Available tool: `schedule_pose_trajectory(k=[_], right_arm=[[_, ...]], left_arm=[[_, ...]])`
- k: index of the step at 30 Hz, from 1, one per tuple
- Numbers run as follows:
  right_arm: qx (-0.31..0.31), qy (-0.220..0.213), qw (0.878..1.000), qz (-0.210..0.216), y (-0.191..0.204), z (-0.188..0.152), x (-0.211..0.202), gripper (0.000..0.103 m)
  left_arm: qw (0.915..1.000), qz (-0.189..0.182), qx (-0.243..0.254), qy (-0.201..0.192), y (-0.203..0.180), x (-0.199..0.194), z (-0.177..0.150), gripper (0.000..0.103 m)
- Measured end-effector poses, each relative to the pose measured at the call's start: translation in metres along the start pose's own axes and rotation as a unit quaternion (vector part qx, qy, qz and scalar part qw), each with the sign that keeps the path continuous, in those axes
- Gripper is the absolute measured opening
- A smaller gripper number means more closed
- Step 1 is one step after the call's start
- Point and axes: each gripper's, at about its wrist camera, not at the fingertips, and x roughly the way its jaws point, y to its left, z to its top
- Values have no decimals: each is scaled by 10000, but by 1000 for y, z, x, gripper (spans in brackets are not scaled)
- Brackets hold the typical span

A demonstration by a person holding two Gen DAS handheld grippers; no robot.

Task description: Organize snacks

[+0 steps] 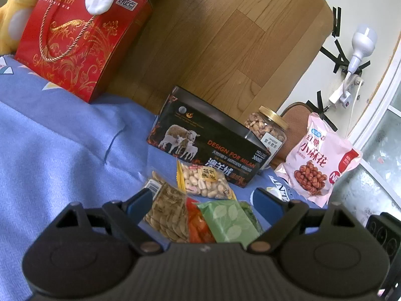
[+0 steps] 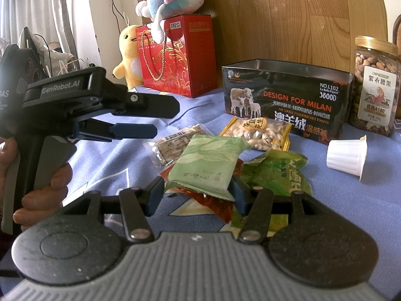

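Surface: a bed under a blue sheet (image 2: pixel 105 165), wood headboard (image 2: pixel 288 12) behind. Snacks lie loose in one heap on the sheet.

Nearest, right wrist view: right claw (image 2: pixel 198 192) has its fingers on either side of the pale green packet (image 2: pixel 210 161), pads against its edges. Judged clenched on it; the packet seems to sit atop the heap, lift not confirmed. Under it a red wrapper (image 2: pixel 215 204), beside it a dark green bag (image 2: pixel 280 173). Left claw (image 2: pixel 163 116) hovers just left of the heap, fingers parted, holding nothing.

Next out: seed packet (image 2: pixel 173 143), peanut packet (image 2: pixel 260 131), a white jelly cup (image 2: pixel 347 156) lying on its side.

Further: open black tin (image 2: pixel 288 100), upright. Its interior is not visible from either view; contents cannot be told. Nut jar (image 2: pixel 374 85) just right of it. Pink bag (image 1: pixel 318 160) leans beyond the jar in the left view.

Far: red gift bag (image 2: pixel 180 55), plush toys.

Progress: early, as judged. All small packets seen lie outside the tin, the likely container.
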Motion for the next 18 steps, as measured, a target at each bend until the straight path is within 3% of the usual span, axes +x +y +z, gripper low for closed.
schedule_pose_trajectory(k=[18], right_arm=[[-3,0,10000,5,0,0,0,59]], left_arm=[[10000,32,-32,38,1,1,1,90]])
